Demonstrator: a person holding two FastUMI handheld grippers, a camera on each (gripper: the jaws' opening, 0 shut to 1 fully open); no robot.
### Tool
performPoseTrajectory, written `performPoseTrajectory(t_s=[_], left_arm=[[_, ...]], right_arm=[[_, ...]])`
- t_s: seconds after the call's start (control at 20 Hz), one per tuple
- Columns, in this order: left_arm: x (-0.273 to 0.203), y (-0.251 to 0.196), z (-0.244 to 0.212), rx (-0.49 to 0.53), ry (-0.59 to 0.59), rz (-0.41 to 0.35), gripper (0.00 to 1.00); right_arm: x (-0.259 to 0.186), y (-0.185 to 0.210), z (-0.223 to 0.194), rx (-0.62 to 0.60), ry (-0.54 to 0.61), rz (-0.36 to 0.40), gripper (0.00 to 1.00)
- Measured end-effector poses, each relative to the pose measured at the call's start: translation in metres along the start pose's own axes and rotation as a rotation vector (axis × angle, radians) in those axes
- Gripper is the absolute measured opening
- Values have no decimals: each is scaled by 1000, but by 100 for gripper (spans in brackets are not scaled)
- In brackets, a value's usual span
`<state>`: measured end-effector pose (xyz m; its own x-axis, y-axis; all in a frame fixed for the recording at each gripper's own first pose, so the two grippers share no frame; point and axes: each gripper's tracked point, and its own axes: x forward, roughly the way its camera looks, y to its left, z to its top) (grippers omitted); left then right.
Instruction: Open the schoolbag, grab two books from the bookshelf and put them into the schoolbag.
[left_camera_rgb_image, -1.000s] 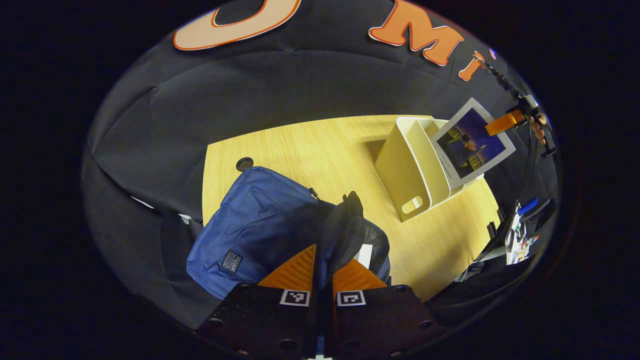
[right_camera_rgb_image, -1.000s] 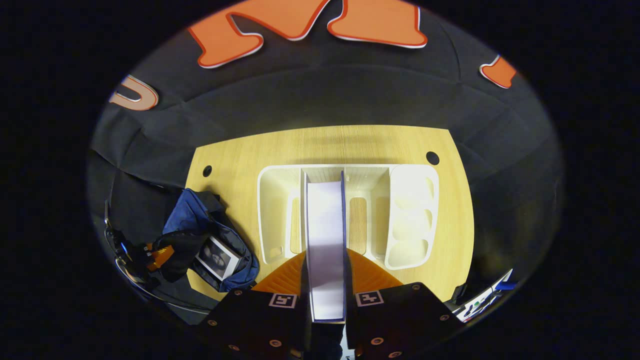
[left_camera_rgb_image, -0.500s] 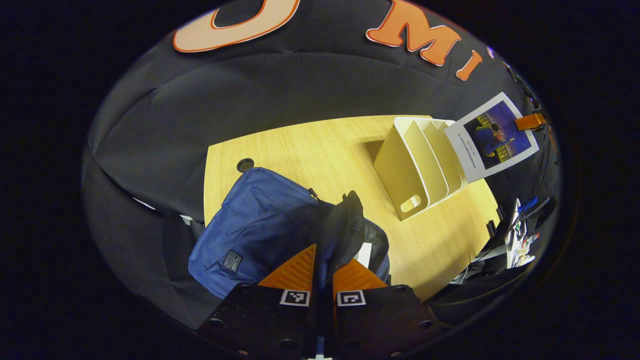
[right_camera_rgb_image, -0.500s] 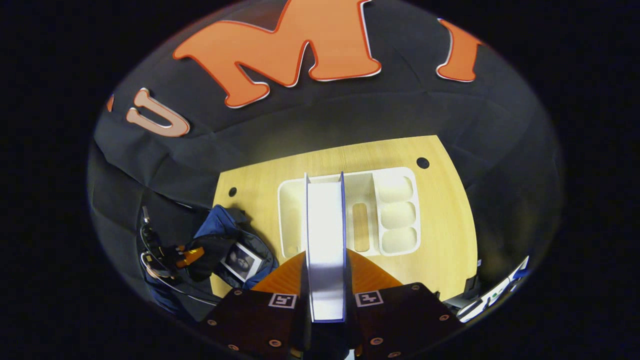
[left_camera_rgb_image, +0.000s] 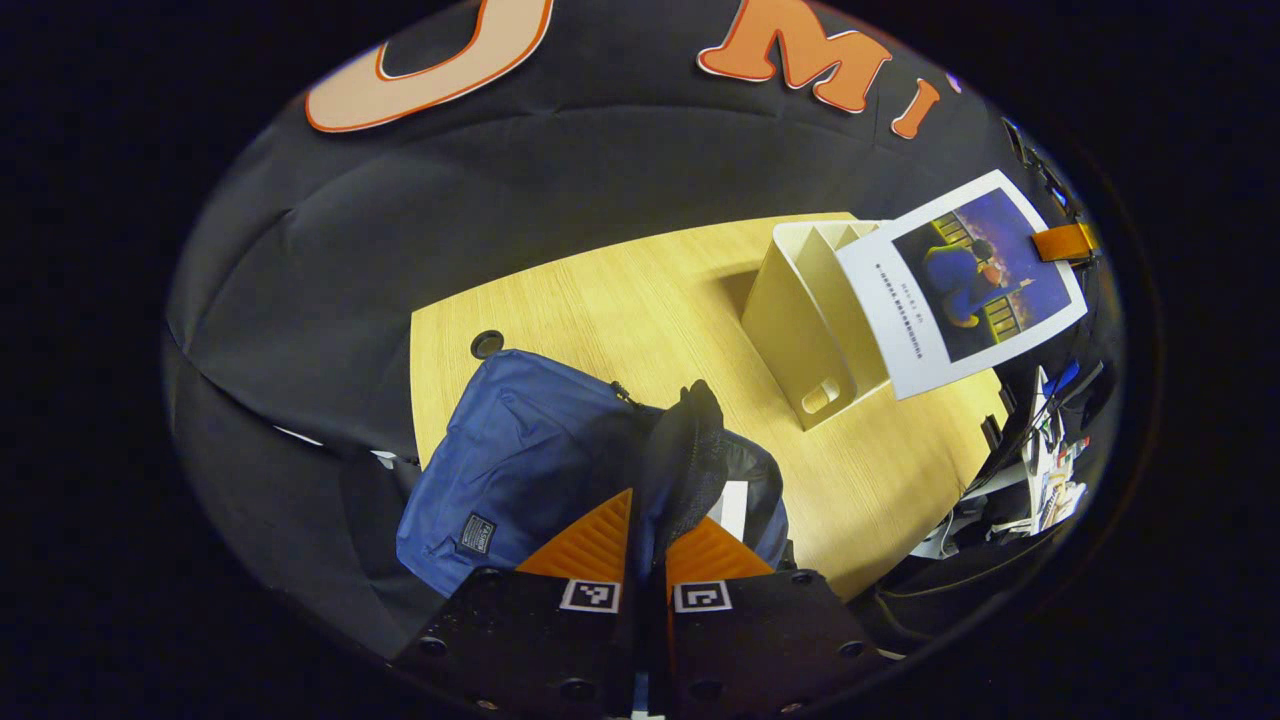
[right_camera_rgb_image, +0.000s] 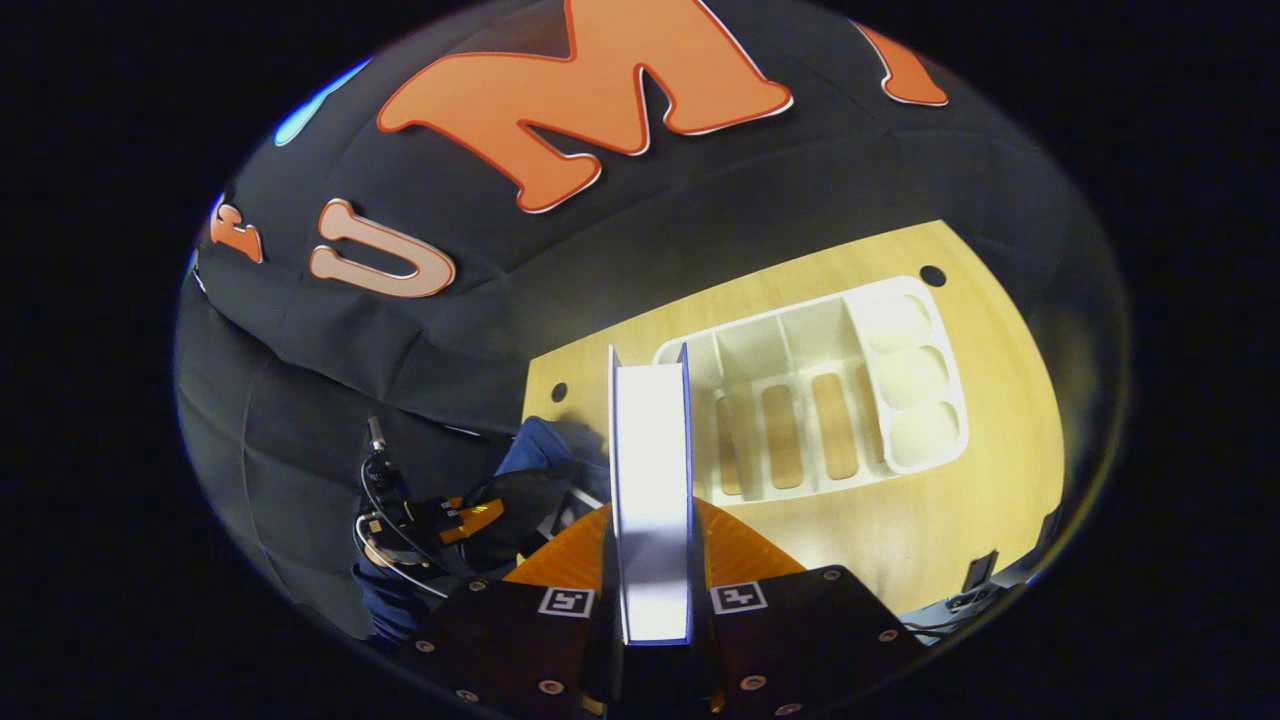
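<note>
A blue schoolbag (left_camera_rgb_image: 530, 450) lies on the wooden table (left_camera_rgb_image: 620, 300), its top pulled open. My left gripper (left_camera_rgb_image: 645, 540) is shut on the bag's dark flap (left_camera_rgb_image: 685, 460), holding it up. A white book corner (left_camera_rgb_image: 732, 505) shows inside the bag. My right gripper (right_camera_rgb_image: 650, 530) is shut on a book (right_camera_rgb_image: 650, 480), seen edge-on between its fingers. In the left gripper view that book (left_camera_rgb_image: 960, 280), with a blue picture cover, hangs in the air above the white bookshelf (left_camera_rgb_image: 800, 320), held by the right gripper (left_camera_rgb_image: 1062, 242). The bookshelf (right_camera_rgb_image: 830, 390) has bare slots.
A round cable hole (left_camera_rgb_image: 487, 344) sits near the table's far left corner. Cluttered items and cables (left_camera_rgb_image: 1040, 460) lie past the table's right edge. Black cloth wall surrounds the table behind and on the left.
My right gripper has lifted the book out of the bookshelf and swung it left, toward the bag. The left gripper keeps holding the flap, barely moved.
</note>
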<state>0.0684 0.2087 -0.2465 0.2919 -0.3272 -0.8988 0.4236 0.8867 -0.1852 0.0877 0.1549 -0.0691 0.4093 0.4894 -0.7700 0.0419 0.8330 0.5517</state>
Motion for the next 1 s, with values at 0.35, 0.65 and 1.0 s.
performPoseTrajectory(t_s=[0.35,0.65,1.0], left_arm=[[-2,0,-1,-1,-16,-12,6],[-4,1,-3,-5,-26,-13,6],[-2,-2,-6,-26,-35,-24,6]], right_arm=[[41,30,-40,49,54,106,26],[94,46,-89,185,108,175,26],[156,62,-130,304,138,185,25]])
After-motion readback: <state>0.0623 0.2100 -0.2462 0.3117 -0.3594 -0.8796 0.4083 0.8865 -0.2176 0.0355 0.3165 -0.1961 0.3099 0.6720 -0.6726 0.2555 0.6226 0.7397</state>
